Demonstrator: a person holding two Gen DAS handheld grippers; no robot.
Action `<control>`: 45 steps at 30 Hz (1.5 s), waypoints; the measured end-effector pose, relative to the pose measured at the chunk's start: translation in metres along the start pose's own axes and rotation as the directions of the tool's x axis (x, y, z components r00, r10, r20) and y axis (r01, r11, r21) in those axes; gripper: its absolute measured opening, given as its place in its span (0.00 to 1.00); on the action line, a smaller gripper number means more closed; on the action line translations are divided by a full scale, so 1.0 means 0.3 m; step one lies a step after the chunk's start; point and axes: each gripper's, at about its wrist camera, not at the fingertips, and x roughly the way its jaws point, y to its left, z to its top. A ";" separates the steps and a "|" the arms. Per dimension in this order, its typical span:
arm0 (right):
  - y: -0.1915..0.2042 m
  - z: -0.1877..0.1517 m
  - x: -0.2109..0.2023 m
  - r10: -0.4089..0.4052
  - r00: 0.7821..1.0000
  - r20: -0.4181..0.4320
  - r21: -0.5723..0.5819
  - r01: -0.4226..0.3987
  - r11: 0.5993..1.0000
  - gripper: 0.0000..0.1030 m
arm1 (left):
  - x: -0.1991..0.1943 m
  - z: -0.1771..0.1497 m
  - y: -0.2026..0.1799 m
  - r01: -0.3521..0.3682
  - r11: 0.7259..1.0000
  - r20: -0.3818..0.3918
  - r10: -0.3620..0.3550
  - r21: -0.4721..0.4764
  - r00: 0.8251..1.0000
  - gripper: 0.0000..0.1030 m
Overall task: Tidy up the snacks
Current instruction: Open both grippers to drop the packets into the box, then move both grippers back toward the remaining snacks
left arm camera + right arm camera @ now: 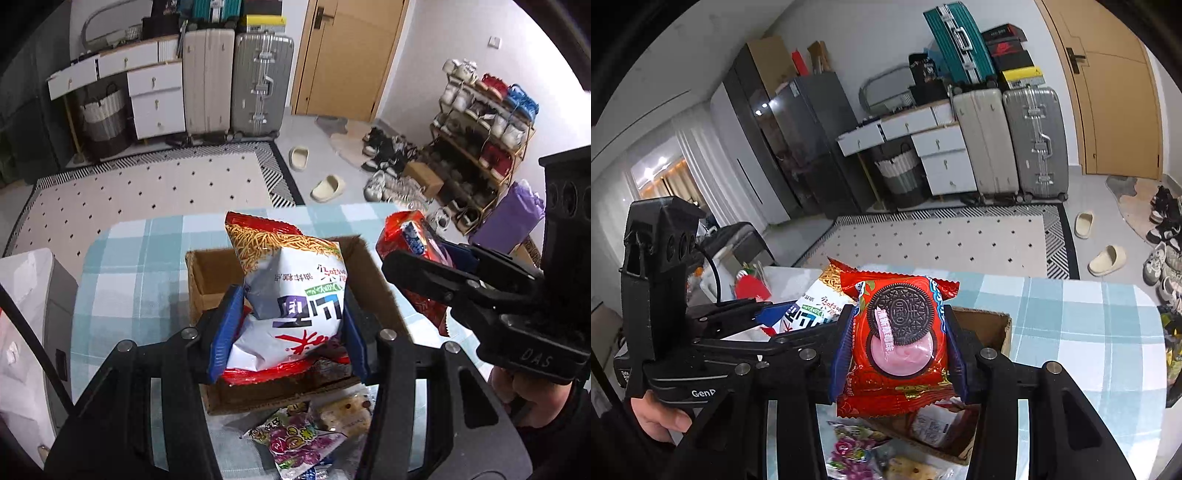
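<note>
Both hand-held tools are loaded above the cardboard box (373, 280), which sits on the checked tablecloth (122, 266) toward the table's near edge.

The left gripper (286, 332) is clamped across the lower half of a white-and-red noodle-snack bag (291, 291), blue pads pressing both sides; the bag hangs over the box's open top, its lower end already at the opening. The right gripper (897, 343) is clamped on a red Oreo packet (899, 332), held above the box's right side.

Judgement on the step in hand: lower each packet into the box before parting the jaws. The noodle bag is puffed and wide; I would lay it flat toward the left wall so the Oreo packet gets its own space on the right. The two tools are close together, so releasing one at a time seems safer.

Count: two grippers; one box; two packets in grip; at least two loose packets at the near edge, one purple grape-candy pack (295, 443) and one pale cracker pack (347, 413). Box contents partly hidden; not counted.
</note>
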 end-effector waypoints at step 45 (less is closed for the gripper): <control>0.029 -0.333 -0.295 -0.019 0.997 0.075 0.037 0.016 0.999 0.84 | -0.276 -0.323 -0.038 -0.181 0.982 0.181 0.168 0.058 0.969 0.79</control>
